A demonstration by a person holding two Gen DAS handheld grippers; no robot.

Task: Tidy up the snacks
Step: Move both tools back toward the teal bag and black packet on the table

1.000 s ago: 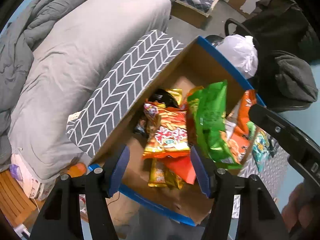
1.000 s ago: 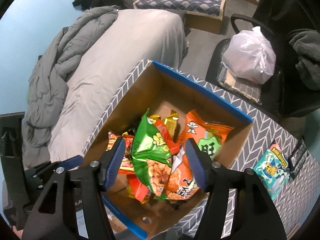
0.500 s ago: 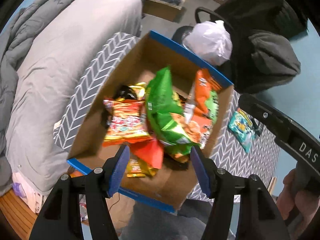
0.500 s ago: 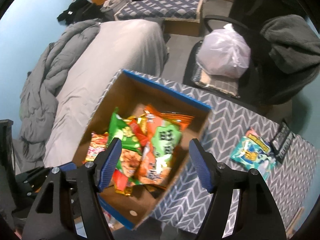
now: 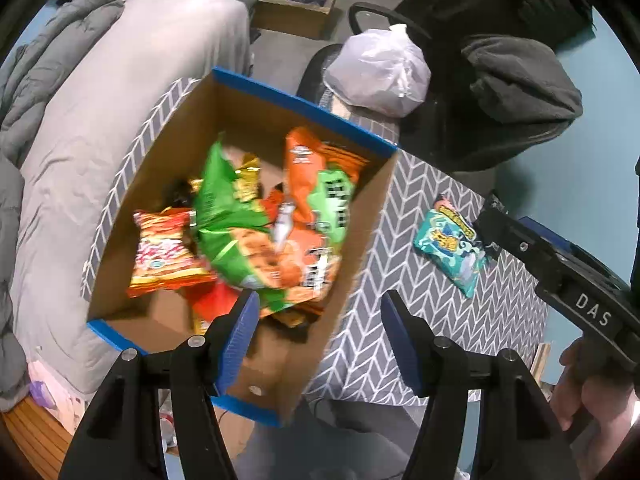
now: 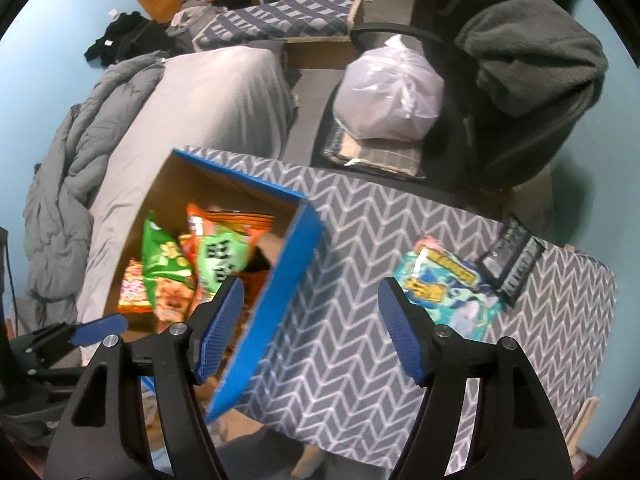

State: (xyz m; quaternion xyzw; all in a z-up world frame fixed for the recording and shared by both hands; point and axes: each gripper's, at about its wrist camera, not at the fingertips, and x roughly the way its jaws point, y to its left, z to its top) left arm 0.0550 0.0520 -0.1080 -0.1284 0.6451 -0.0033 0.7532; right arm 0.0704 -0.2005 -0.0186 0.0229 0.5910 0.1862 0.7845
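Both tongs stand apart and empty: the left gripper [image 5: 316, 320] hangs over the cardboard box [image 5: 362, 216] at frame centre, the right gripper [image 6: 310, 312] over the patterned table [image 6: 360, 248]. Most snack packets [image 5: 240, 232] already fill the box. The teal packet [image 6: 448, 284] and the dark packet [image 6: 510, 258] lie outside it at right, probably next for collection.
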